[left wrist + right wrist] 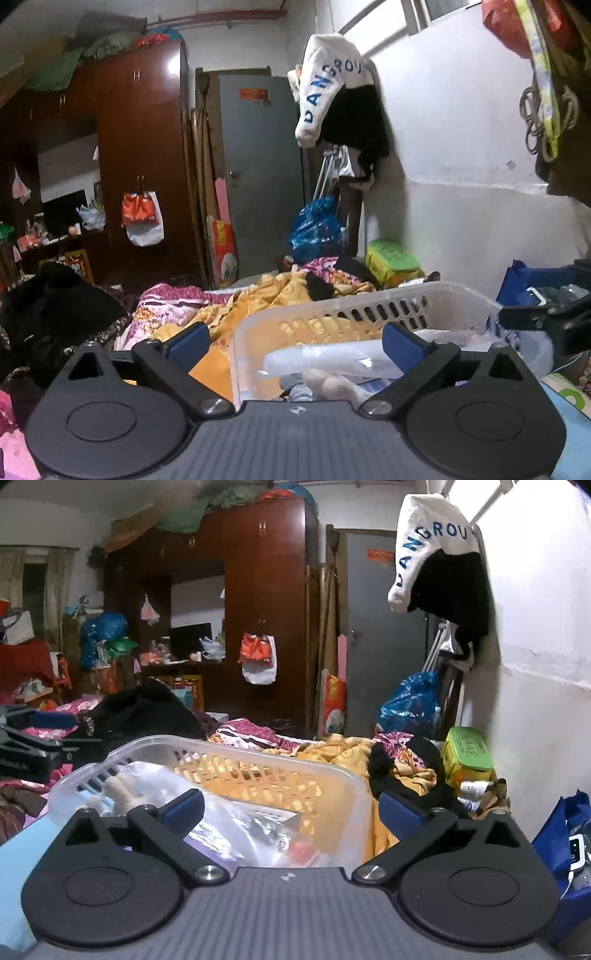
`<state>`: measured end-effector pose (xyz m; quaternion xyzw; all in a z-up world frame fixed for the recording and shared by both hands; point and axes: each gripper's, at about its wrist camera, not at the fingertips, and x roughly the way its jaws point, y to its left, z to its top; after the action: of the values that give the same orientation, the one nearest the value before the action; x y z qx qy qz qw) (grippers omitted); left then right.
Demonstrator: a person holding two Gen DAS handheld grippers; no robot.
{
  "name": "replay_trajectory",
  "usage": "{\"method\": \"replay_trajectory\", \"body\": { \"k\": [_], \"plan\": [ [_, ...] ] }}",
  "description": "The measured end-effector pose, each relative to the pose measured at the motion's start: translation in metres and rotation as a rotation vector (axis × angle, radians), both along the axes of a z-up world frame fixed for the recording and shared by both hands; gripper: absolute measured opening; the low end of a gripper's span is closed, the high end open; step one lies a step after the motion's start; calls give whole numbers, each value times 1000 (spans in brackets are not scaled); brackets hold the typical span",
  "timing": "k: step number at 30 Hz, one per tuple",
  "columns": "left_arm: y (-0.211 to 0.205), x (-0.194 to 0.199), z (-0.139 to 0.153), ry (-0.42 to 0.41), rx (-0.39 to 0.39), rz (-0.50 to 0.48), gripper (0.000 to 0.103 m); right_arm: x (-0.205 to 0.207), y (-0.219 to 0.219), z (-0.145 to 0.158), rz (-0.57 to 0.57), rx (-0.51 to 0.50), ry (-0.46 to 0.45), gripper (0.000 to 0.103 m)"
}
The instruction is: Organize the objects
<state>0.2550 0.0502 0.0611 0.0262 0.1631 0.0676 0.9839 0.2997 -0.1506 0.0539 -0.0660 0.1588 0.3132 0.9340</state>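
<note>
With both tongs spread wide and holding nothing:
Basket [369, 306]: slotted, clear, collecting loose items.
Left gripper [295, 341]: straddles its near-left corner.
Right gripper [291, 808]: straddles its near-right corner, likely to lift.

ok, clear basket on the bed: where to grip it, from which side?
Probably the basket by its top rim at the two near corners, one open gripper on each: left gripper, right gripper. The slotted walls are thin, and bagged items fill the inside.
</note>
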Motion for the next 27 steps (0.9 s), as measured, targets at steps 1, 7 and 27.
{"method": "replay_trajectory", "body": {
  "k": [1, 7, 27],
  "plan": [
    [-2, -4, 1, -8, -2, -5, 101, -2, 1, 0, 0, -3, -7, 103],
    [-10, -14, 2, 27, -24, -89, 103, -15, 0, 3, 15, 17, 3, 103],
    [-18, -101, -14, -41, -155, -44, 103, -96, -14, 3, -116, 97, 4, 103]
  ]
}}
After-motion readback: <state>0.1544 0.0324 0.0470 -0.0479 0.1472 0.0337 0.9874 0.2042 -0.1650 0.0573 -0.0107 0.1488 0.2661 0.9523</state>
